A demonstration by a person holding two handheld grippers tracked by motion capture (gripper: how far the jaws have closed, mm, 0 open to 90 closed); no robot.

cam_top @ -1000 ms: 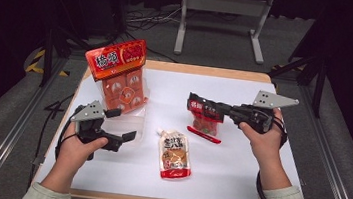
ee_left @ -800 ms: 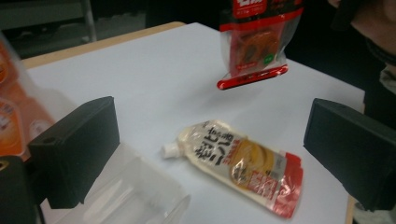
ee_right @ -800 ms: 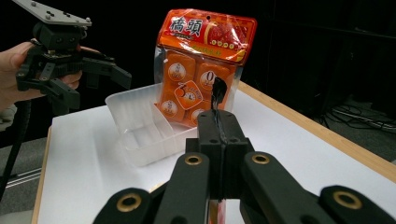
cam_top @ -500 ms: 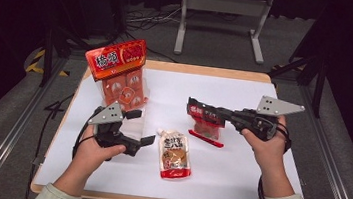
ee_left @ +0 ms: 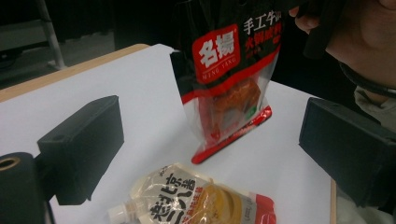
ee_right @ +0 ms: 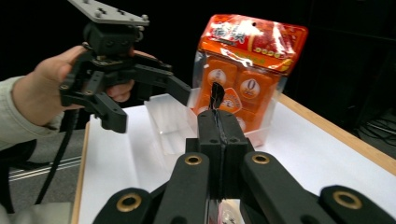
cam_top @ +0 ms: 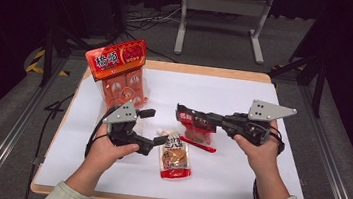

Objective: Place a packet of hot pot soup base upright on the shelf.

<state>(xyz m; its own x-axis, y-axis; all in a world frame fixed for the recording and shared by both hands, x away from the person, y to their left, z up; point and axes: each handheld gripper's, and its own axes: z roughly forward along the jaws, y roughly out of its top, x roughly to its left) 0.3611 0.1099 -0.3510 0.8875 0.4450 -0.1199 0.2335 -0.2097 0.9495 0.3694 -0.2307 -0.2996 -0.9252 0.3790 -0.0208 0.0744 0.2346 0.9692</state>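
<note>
My right gripper [cam_top: 181, 111] points left and is shut on the top edge of a black and red snack pouch [cam_top: 195, 128]. The pouch hangs upright with its bottom seam at the table. In the right gripper view the jaws [ee_right: 218, 125] pinch a strip of the pouch's dark film [ee_right: 216, 95]. My left gripper [cam_top: 155, 126] is open, just left of a white and yellow spout pouch [cam_top: 174, 155] lying flat. In the left gripper view the black and red pouch [ee_left: 228, 84] stands ahead between the wide jaws, and the spout pouch [ee_left: 196, 201] lies below.
An orange bag [cam_top: 119, 71] stands in a clear bin [ee_right: 171, 122] at the table's back left. The white tabletop [cam_top: 226, 175] has a wooden rim, with dark floor and metal frames beyond it. The left gripper [ee_right: 116, 70] shows ahead in the right gripper view.
My left gripper has moved right, from the table's left side to beside the spout pouch. The right gripper with the black and red pouch has shifted slightly toward me.
</note>
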